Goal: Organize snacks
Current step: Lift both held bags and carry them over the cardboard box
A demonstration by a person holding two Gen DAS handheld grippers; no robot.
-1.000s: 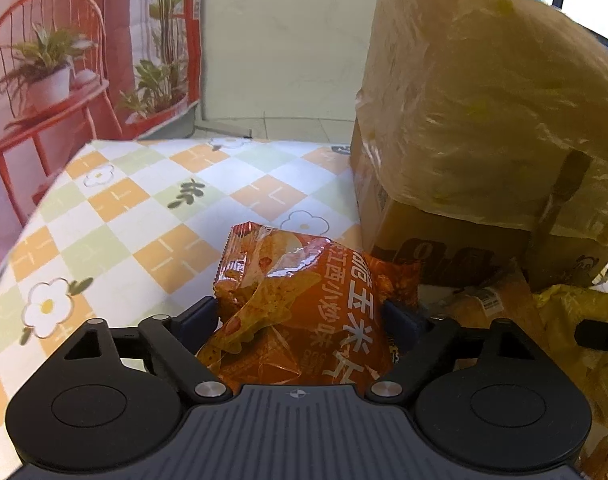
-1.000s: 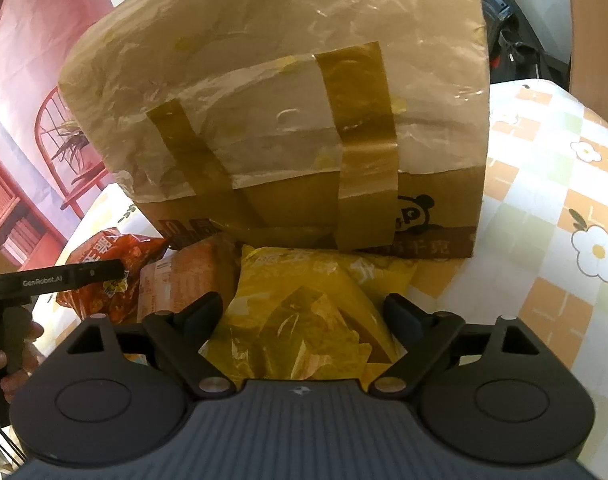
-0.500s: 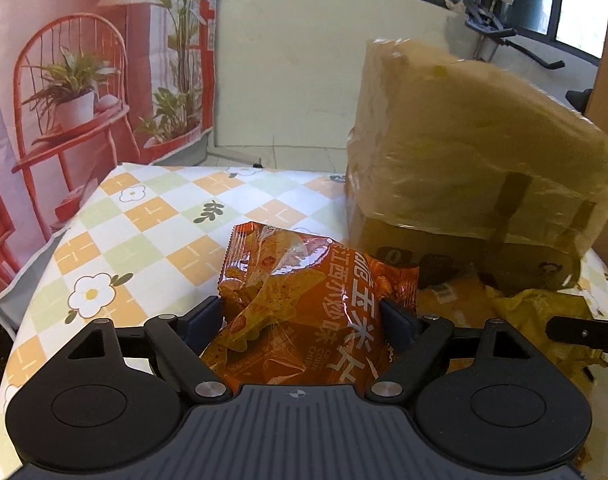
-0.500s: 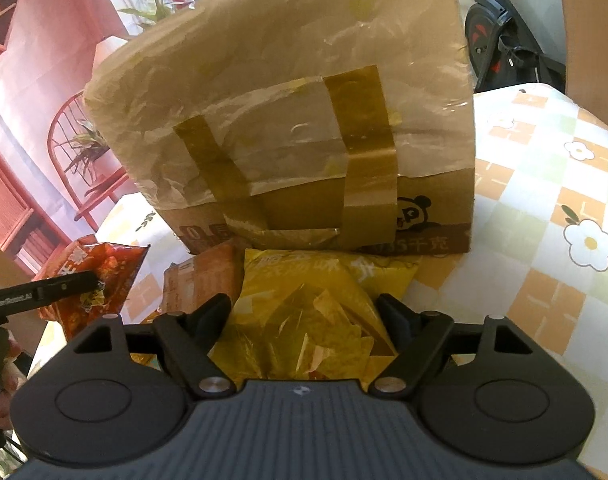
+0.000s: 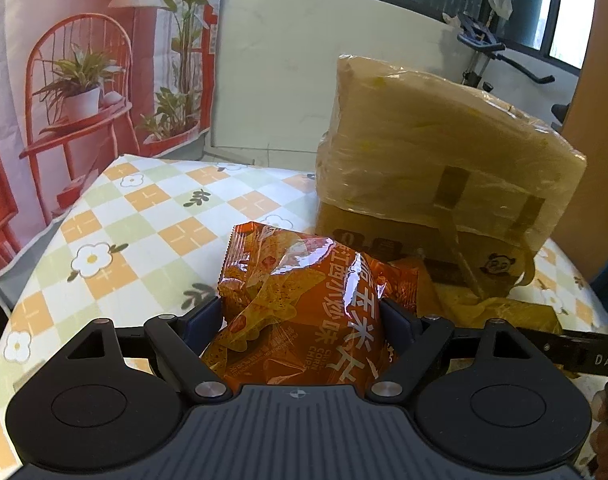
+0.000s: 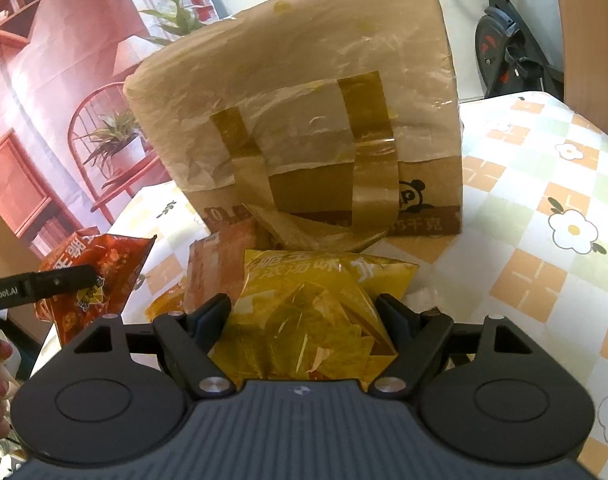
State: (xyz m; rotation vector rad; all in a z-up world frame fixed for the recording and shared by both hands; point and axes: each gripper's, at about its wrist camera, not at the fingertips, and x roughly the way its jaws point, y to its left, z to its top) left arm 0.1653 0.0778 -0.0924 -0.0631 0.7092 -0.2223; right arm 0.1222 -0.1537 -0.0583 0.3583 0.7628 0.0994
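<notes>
My left gripper [image 5: 302, 314] is shut on an orange corn-chip bag [image 5: 304, 304] and holds it above the checkered tablecloth [image 5: 144, 216]. The same bag shows in the right wrist view [image 6: 100, 276], with the left gripper's finger across it. My right gripper [image 6: 304, 312] is shut on a yellow chip bag [image 6: 316, 304], held up in front of a cardboard box [image 6: 304, 120] wrapped in plastic and brown tape. The box also shows in the left wrist view [image 5: 436, 160], to the right of the orange bag.
An orange snack pack [image 6: 216, 264] and other yellow bags [image 5: 504, 312] lie on the table at the foot of the box. The tablecloth [image 6: 544, 208] stretches right of the box. A red printed backdrop [image 5: 64, 80] hangs behind the table's left edge.
Both grippers have risen and pulled back from the box with their bags still held. The box looks smaller and more of the room shows.
</notes>
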